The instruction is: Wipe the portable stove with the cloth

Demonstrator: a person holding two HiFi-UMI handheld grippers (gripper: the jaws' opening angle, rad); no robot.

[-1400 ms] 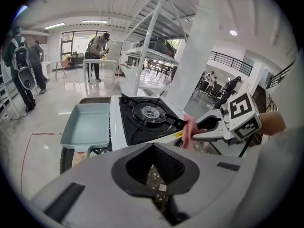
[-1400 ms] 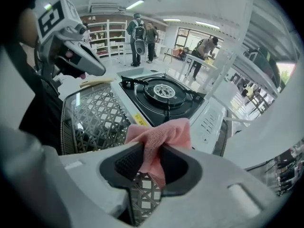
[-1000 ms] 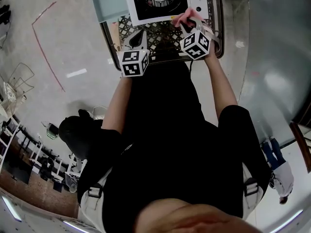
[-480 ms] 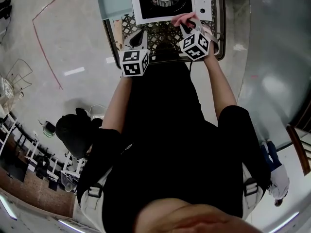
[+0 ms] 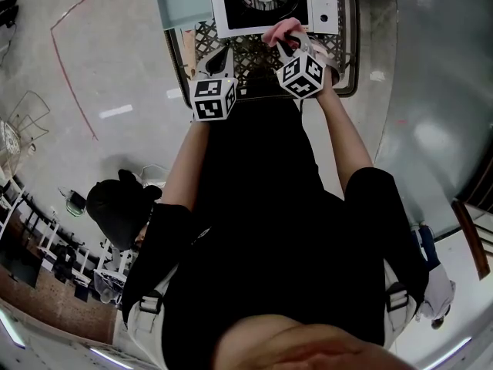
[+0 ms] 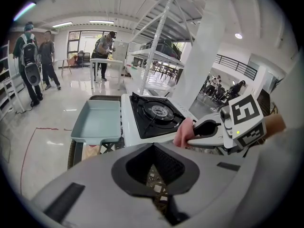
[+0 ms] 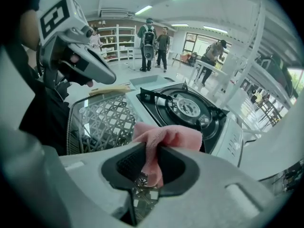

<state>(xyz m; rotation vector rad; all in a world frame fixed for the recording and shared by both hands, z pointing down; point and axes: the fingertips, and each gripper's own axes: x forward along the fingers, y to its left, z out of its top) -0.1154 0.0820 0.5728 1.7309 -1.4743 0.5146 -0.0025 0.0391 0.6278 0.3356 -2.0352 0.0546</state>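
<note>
Nearer hand: right tool point(image 7: 151, 148), jaws just closing, pinching pink cloth point(image 7: 175, 136) at near edge of portable stove point(image 7: 190, 109); burner straight ahead; left tool point(image 6: 153, 148) pressed together, empty, farther back.

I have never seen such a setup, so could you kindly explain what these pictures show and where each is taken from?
No robot here: a person holds a two-jaw gripper in each hand. The downward picture comes from a head-worn camera; the other two from cameras riding on the grippers, looking along their jaws. The patterned cubes belong to the grippers. On the lattice table stand a white stove and a pale tray beside it. The right gripper pinches a pink cloth by the stove's front edge, its jaws having just been closing on it. The left gripper is shut and empty.
</note>
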